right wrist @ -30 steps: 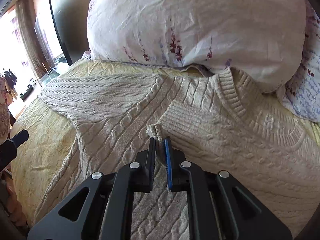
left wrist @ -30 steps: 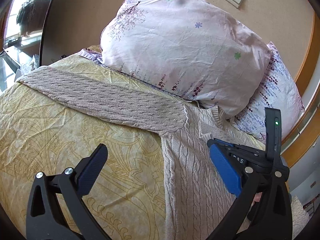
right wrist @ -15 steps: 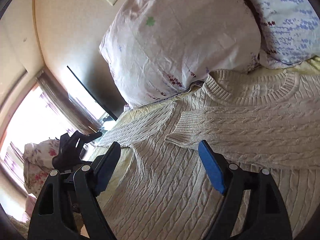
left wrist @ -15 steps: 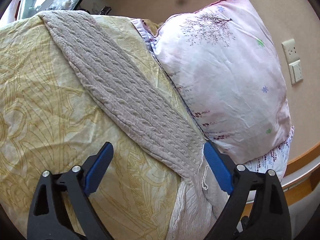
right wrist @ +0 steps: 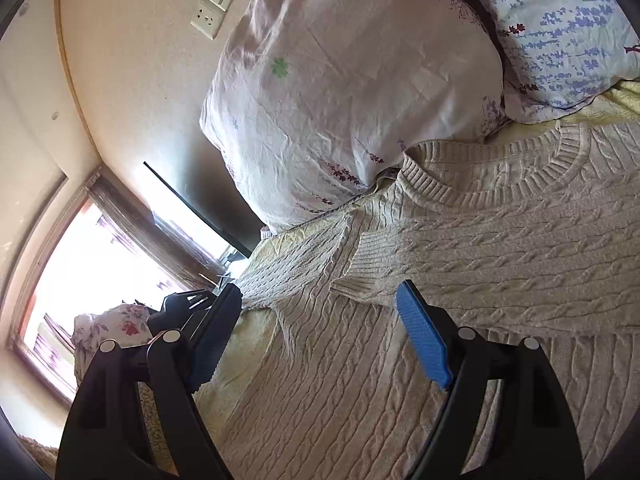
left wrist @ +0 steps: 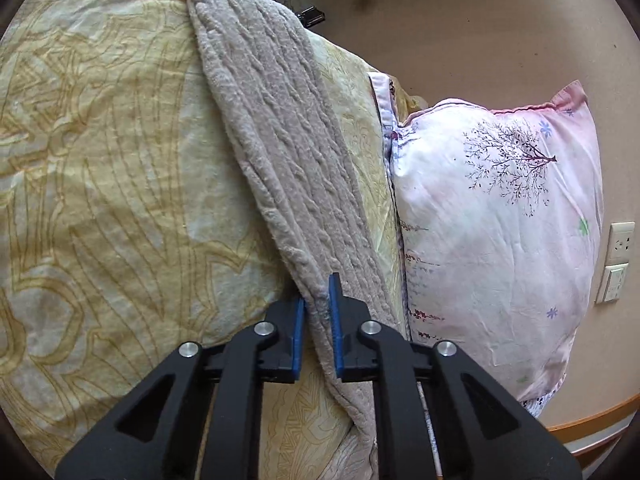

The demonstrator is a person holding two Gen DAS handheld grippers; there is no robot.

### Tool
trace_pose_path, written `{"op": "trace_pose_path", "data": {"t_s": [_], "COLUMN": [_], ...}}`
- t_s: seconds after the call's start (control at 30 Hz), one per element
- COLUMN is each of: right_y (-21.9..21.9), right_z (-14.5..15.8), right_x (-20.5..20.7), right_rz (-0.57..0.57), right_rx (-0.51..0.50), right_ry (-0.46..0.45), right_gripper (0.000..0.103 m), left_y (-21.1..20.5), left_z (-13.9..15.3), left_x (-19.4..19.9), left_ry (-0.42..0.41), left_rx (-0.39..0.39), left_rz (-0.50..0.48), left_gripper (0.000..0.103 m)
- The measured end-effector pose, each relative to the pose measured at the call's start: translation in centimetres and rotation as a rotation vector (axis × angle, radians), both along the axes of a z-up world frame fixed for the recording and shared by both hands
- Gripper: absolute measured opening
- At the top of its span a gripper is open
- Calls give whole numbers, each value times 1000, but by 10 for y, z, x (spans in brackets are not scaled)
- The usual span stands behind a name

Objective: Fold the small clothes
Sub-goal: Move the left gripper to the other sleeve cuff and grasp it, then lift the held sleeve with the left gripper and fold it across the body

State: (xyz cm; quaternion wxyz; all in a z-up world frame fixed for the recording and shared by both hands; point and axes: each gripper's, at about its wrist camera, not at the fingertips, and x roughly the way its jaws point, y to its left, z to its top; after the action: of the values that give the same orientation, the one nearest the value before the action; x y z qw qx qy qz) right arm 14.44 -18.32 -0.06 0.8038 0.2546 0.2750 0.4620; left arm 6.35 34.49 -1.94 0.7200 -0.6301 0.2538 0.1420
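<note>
Closest to you, your left gripper (left wrist: pixel 318 308) has just closed, and its blue pads pinch the near edge of the outstretched sleeve (left wrist: pixel 276 152) of the sweater (right wrist: pixel 460 320). Your right gripper (right wrist: pixel 320 336) has just opened wide and holds nothing; it hangs above the body of the sweater, and its pads do not touch the knit.

From the left gripper the sleeve runs straight away, long and narrow, along the same line as the fingers. It lies flat on the yellow bed cover (left wrist: pixel 100 200). So, I think, the coming move is to carry this sleeve sideways, across its long axis, toward the body of the sweater. The left hand is the nearer one for this, because it already has the cloth.

In the right view the other sleeve (right wrist: pixel 500 264) is already laid across the chest, just under the ribbed collar (right wrist: pixel 500 184).

Farther away, the pink pillow (left wrist: pixel 492 240) stands just beside the sleeve on one side and almost touches the collar, so the room there is small. The bed cover on the other side is free. Behind the pillow is the wall with a socket (left wrist: pixel 619 240).
</note>
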Motion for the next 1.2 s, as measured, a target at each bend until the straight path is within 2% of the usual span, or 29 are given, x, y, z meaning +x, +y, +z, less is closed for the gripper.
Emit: {"op": "trace_pose_path", "data": {"t_s": [0.07,0.13,0.27,0.3,0.4,0.47,0.57,0.63,0.67,0.7,0.77,0.87,0.97,1.07,1.13,1.2], "right_y": [-2,-5,-16,-18,-25,-28,-30,-30,-29,-28,-26,-22,-20,-16,-16,-17], "right_z": [1,4,10,10,12,10,7,7,7,7,7,9,9,9,9,8], "right_x": [0,-4,-7,-7,-7,-5,-2,-1,-1,-1,-2,-4,-5,-6,-6,-5], "right_rz": [-1,-18,-69,-83,-112,-118,-120,-112,-106,-100,-89,-76,-63,-59,-67,-75], "right_rx": [9,12,28,31,43,52,41,43,42,40,36,30,29,13,3,2], "right_ry": [-4,-21,-47,-51,-53,-44,-27,-16,-13,-11,-11,-15,-14,-19,-24,-21], "right_gripper": [81,81,81,81,82,82,82,82,82,82,82,83,83,83,83,83], "left_y": [-5,-16,-51,-64,-112,-149,-182,-188,-188,-183,-165,-125,-83,-55,-42,-30], "left_z": [4,14,44,53,81,94,88,76,69,63,55,52,44,32,25,22], "left_x": [2,8,24,30,50,61,73,74,71,67,48,20,-3,-1,7,16], "left_ry": [0,-35,-164,-210,-326,-364,-323,-235,-199,-163,-81,41,124,131,85,70], "left_rx": [29,68,129,137,195,251,256,275,268,257,276,348,326,252,188,168], "left_rz": [3,-12,-86,-124,-256,-362,-441,-481,-487,-483,-440,-337,-211,-170,-149,-106], "left_gripper": [9,9,8,2,1,1,1,4,16,35,50,50,50,50,50,50]}}
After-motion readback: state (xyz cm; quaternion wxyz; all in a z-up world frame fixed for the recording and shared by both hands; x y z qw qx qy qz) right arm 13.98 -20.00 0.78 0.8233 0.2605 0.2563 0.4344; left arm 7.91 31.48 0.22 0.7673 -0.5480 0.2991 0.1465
